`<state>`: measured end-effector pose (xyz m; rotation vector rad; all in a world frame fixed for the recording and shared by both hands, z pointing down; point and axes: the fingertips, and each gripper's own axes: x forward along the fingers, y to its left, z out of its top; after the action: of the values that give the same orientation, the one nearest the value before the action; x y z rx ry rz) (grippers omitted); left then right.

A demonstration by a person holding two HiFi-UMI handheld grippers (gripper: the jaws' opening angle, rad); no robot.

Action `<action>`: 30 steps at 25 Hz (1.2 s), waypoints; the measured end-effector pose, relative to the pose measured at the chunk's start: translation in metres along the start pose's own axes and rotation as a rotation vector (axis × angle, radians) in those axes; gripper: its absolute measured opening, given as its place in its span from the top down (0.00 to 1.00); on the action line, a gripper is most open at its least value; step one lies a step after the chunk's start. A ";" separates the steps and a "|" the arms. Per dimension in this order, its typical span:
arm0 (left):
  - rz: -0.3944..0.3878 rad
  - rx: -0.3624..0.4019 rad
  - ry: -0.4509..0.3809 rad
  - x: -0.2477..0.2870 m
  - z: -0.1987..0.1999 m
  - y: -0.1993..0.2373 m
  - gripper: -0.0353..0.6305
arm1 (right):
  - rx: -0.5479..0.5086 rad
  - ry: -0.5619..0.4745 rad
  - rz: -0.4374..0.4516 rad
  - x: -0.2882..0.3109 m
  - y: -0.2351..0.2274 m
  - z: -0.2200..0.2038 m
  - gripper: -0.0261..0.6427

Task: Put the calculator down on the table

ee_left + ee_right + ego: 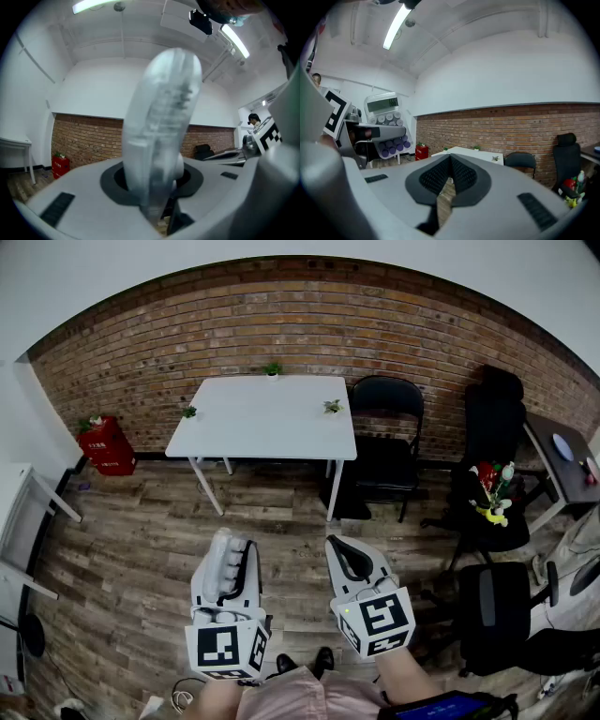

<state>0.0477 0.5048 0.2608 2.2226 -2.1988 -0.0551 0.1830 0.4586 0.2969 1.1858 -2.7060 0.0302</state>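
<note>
The biggest thing in the room is the brick wall across the back, with wood-plank floor running from it right up to the person's feet. A white table stands against the wall. There's a black folding chair just beside its right end and a black office chair further round on the right. A red box sits on the floor at the foot of the wall, off to the left of the table.

Closer in, both grippers are held out over the floor, well short of the table. The left gripper has its jaws clamped on the calculator. In the left gripper view the calculator shows edge-on as a blurry white slab wedged right between the jaws. The right gripper view catches the calculator from the side, display end up with rows of round buttons below, and the jaws cross it about mid-body. So it's up in the air, not on the table.

The right gripper is just beside the left one. Its jaws are closed, the ribbed pads meeting at the tips with nothing in them.

The smallest stuff is three tiny potted plants on the tabletop, one at the back edge and one towards each side.
</note>
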 end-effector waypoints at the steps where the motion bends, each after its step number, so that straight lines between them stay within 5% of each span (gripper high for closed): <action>1: -0.002 0.001 0.000 0.001 0.000 -0.001 0.74 | 0.000 0.000 -0.001 0.000 -0.001 0.000 0.97; 30: 0.077 0.030 0.090 0.044 -0.040 -0.028 0.74 | 0.031 0.047 0.114 0.037 -0.056 -0.040 0.96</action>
<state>0.0771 0.4604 0.2995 2.1084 -2.2493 0.0782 0.2059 0.3979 0.3400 1.0238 -2.7380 0.1151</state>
